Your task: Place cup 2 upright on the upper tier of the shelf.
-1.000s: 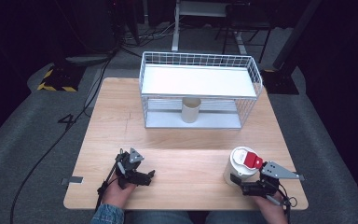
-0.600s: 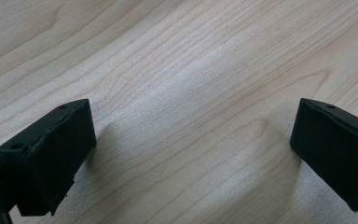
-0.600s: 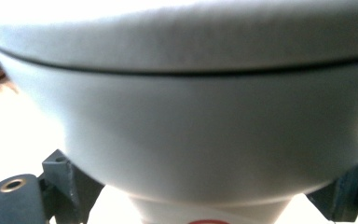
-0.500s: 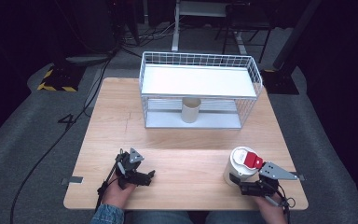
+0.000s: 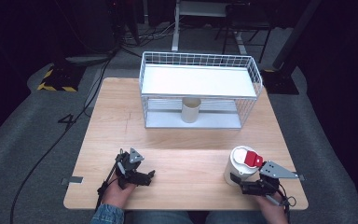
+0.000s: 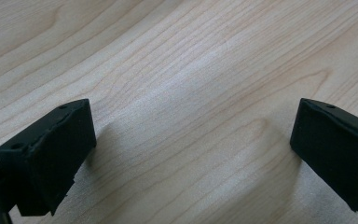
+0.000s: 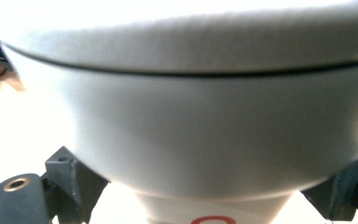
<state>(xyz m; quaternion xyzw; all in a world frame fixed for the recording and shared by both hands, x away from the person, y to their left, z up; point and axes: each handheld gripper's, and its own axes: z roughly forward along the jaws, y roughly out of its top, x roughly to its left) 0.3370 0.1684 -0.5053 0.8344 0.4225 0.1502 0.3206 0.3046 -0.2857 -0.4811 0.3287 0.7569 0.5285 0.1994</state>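
Dark room all round, grey carpeted floor (image 5: pixel 23 140) with black cables trailing across it, and a yellow-and-black striped plate (image 5: pixel 56 79) off the far left corner. Pale wooden table (image 5: pixel 177 140) in the middle. White wire rack (image 5: pixel 200 91) at its far side, two levels, with a flat white shelf on top. Cream cup (image 5: pixel 191 109) upright on the lower level, roughly central beneath that shelf. Left gripper (image 5: pixel 142 177) low at the near left of the table, held in a hand with a denim cuff at the table edge; jaws spread wide over bare wood, nothing between them (plain in the left gripper view, one black jaw at either side, wood grain across the gap). Right gripper (image 5: pixel 237 179) at the near right, grey three-cornered plate on top, jaws closed around the lower part of a white container (image 5: pixel 237 168) with a red cap-like piece on its top. Container upright, close to the table's near edge and well apart from the rack. Seen from the right gripper view: white container body (image 7: pixel 214 130) bulging between the two jaw tips, a dark seam line across it, a red mark at the bottom edge.
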